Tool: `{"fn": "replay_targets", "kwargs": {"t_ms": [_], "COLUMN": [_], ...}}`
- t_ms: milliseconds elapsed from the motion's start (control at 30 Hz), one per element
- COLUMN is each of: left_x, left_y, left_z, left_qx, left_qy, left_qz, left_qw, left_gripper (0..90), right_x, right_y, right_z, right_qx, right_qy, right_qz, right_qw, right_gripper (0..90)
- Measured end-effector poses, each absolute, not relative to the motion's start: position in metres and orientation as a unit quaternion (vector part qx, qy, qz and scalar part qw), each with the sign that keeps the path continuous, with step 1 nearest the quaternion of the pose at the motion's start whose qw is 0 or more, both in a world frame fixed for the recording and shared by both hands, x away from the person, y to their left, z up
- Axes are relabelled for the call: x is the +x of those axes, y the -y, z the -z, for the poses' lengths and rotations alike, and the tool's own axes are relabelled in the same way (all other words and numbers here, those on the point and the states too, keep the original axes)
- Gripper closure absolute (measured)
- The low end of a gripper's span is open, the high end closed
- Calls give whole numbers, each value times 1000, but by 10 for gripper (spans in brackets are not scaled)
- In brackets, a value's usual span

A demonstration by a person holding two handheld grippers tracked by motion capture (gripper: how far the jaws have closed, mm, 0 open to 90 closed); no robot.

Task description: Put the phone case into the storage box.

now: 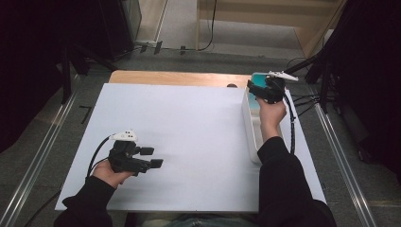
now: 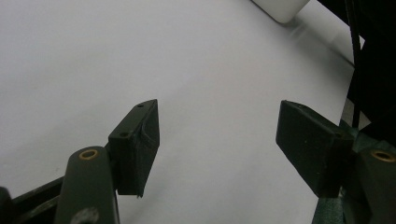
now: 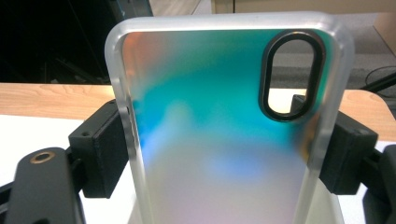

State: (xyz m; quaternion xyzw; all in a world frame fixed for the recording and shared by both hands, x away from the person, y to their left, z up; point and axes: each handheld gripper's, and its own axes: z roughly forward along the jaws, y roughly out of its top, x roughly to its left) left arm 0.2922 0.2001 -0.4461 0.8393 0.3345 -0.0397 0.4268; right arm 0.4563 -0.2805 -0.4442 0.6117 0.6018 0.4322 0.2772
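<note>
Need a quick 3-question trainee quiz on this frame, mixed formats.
1. True or false: the right tool grips the phone case by its two long edges.
2. What lies between the jaws of the left tool? A) a phone case B) nothing C) a cable
3. Fill in: the right tool is over the white ____ at the table's right edge.

Key: 1 true; 2 B; 3 bin

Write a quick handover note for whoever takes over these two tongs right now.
Right tongs: shut on the frosted, teal-iridescent phone case, gripped by its long edges and held above the far end of the long white tray at the white board's right edge.
Left tongs: open, holding nothing, low over the board's near left.
Done: case picked up.
Left: case not yet set down.
</note>
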Motion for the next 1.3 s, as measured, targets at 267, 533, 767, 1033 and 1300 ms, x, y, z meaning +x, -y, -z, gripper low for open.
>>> {"fn": "replay_targets", "kwargs": {"t_ms": [267, 533, 767, 1033, 1300], "left_x": [293, 293, 293, 293, 293], "left_y": [-201, -201, -203, -202, -201], "left_z": [446, 446, 445, 445, 445], "left_qx": [840, 840, 835, 837, 838], "left_qy": [-335, -334, -342, -340, -339], "left_qz": [38, 37, 36, 36, 36], "left_qw": [426, 426, 429, 426, 426], "left_gripper": [303, 303, 303, 303, 303], "right_x": [456, 455, 455, 455, 456], "right_y": [283, 281, 279, 281, 283], "right_z": [447, 448, 448, 446, 441], "right_qx": [614, 615, 610, 611, 616], "right_qy": [-614, -620, -635, -628, -622], "right_qz": [-420, -413, -396, -403, -398], "right_qw": [265, 259, 261, 264, 273], "right_gripper": [154, 152, 116, 17, 1]}}
